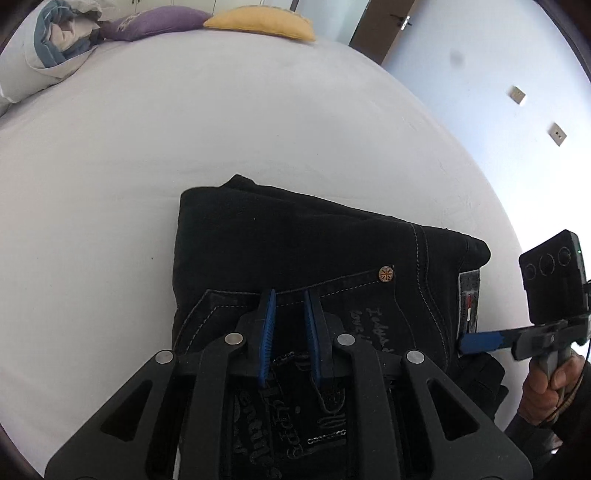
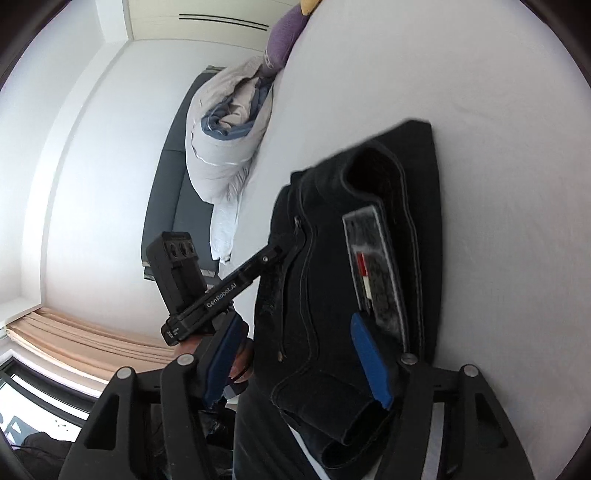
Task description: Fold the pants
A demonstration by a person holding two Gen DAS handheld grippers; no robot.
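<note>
On the white bed sheet [image 1: 184,147], folded black jeans [image 1: 295,240] lie beneath my left gripper [image 1: 290,325], jaws narrowly parted and empty; my right gripper [image 2: 295,354], at three o'clock, straddles the waistband, jaws wide. Heavy, stiff denim; best gripped at the thick seams.

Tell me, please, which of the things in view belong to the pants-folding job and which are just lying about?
Belonging to the job:
black pants, folded on the bed
left gripper, over the pants
right gripper, at their waistband end

Just lying about:
purple pillow
yellow pillow
rolled duvet
white bed sheet
</note>
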